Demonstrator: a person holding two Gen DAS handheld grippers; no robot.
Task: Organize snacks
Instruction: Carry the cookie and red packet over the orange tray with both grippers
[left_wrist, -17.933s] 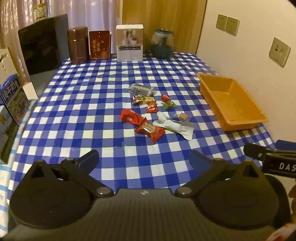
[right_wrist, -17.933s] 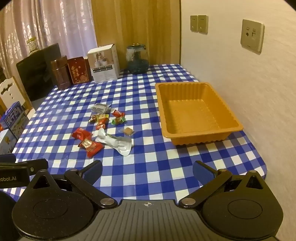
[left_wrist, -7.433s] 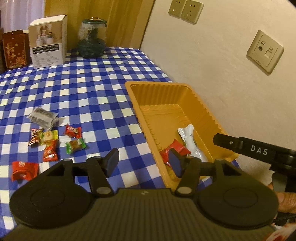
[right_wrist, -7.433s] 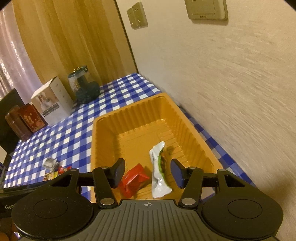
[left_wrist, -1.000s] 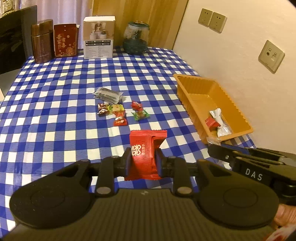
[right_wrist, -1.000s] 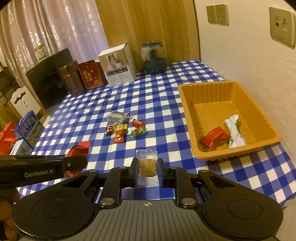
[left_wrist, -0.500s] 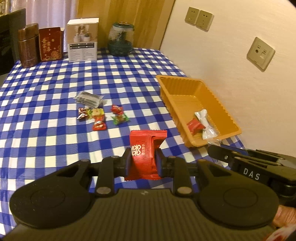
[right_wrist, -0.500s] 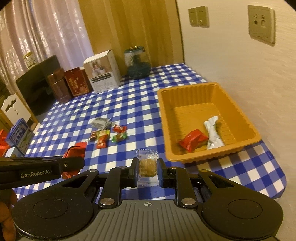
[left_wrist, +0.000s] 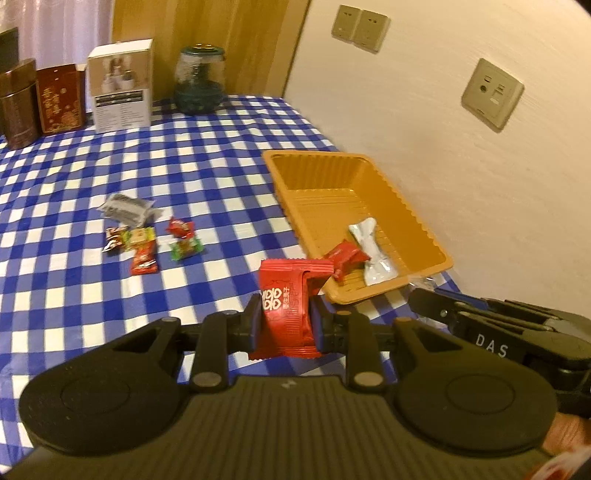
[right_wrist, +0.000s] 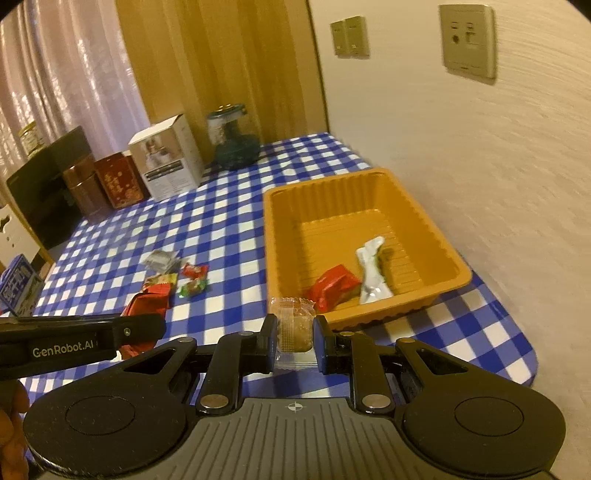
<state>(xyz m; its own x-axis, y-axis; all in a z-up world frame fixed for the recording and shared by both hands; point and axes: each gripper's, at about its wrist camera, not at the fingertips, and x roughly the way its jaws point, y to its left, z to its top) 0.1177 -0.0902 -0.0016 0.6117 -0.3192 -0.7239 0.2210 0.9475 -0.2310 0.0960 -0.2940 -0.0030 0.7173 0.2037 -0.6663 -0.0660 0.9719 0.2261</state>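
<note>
My left gripper (left_wrist: 286, 325) is shut on a red snack packet (left_wrist: 286, 299), held above the table just left of the orange tray (left_wrist: 391, 192). My right gripper (right_wrist: 294, 339) is shut on a clear-wrapped brown cookie (right_wrist: 293, 325), near the front left corner of the tray (right_wrist: 273, 229). In the tray lie a red packet (right_wrist: 334, 286) and a white wrapper (right_wrist: 371, 271). Several small candies (left_wrist: 147, 243) and a grey packet (left_wrist: 125, 208) lie on the blue checked cloth left of the tray.
A white box (left_wrist: 122, 85), a glass jar (left_wrist: 199, 85), a red tin (left_wrist: 61, 98) and a brown canister (left_wrist: 18, 105) stand along the table's far edge. The wall with sockets (left_wrist: 491, 98) runs close along the tray's right side.
Both grippers have moved right and forward toward the orange tray, each still holding its snack. The tray now looms larger and nearer in both views.
</note>
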